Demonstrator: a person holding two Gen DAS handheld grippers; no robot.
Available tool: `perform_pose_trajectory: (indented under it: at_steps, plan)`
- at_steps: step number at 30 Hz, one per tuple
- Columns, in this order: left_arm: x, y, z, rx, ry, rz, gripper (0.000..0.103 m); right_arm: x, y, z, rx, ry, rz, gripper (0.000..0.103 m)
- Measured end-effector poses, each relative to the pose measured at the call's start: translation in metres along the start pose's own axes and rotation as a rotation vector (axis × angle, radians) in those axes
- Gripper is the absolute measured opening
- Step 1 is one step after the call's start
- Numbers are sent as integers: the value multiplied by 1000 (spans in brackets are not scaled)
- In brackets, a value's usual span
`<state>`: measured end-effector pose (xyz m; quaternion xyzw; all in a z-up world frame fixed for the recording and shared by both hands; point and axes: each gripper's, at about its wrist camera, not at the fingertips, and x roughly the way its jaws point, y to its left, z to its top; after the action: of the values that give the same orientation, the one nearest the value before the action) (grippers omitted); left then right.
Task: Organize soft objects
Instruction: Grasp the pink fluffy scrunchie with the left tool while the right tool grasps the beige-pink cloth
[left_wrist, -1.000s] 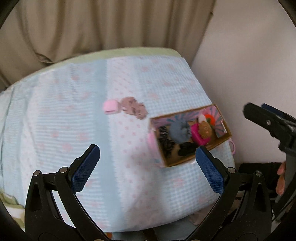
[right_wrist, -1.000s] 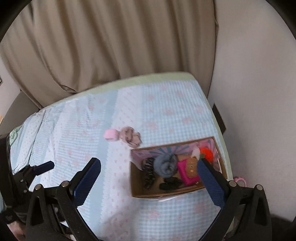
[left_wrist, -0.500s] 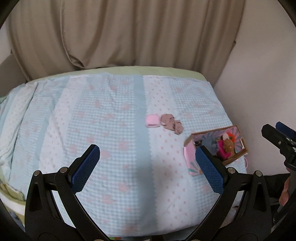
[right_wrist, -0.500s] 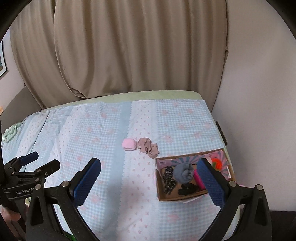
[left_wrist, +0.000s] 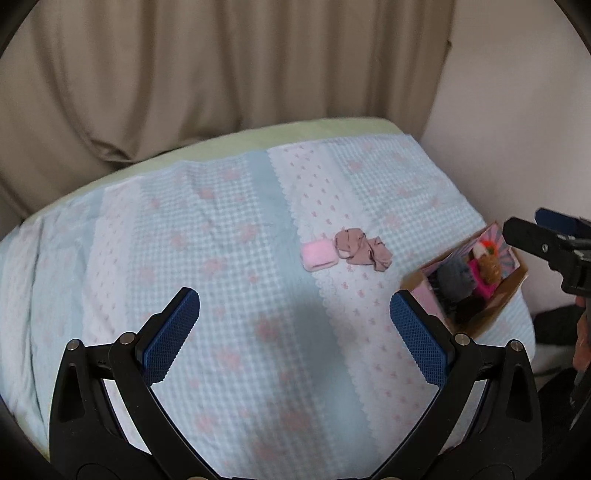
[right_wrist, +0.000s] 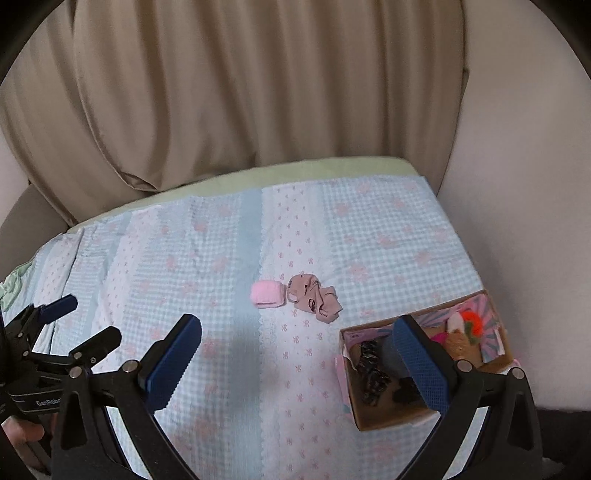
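A folded pink cloth lies on the bed, touching a crumpled mauve cloth to its right. A cardboard box near the bed's right edge holds several soft items: grey, black, magenta, brown and orange. My left gripper is open and empty, held above the bed short of the cloths. My right gripper is open and empty, its right finger in front of the box. Each gripper also shows in the other's view, the right one and the left one.
The bed has a light blue and pink patterned cover over a green sheet. Beige curtains hang behind it and a pale wall runs along its right side. The bed's front edge is close below both grippers.
Both views swung left off the box, then settled closer on the two cloths. Both grippers stayed open and empty. The cloths and box have not moved.
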<state>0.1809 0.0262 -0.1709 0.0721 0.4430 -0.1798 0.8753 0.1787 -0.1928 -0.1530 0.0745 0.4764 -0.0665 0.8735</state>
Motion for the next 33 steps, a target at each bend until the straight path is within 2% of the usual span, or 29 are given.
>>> perform_pose_trajectory:
  at_steps: [9, 14, 19, 22, 29, 33]
  plan:
    - [130, 1, 21, 160, 113, -114, 103, 122, -21, 18, -9, 151, 9, 103]
    - [202, -15, 26, 283, 172, -131, 103, 193, -35, 20, -6, 266, 12, 103]
    - [262, -33, 25, 373, 213, -146, 103, 258, -42, 20, -13, 367, 17, 103]
    - [295, -44, 23, 415, 236, -162, 102, 294, -51, 16, 27, 437, 24, 103]
    - [355, -62, 19, 453, 276, -213, 102, 349, -59, 11, 117, 507, 29, 103]
    - [384, -69, 15, 459, 306, -207, 95, 370, -57, 9, 140, 536, 15, 103]
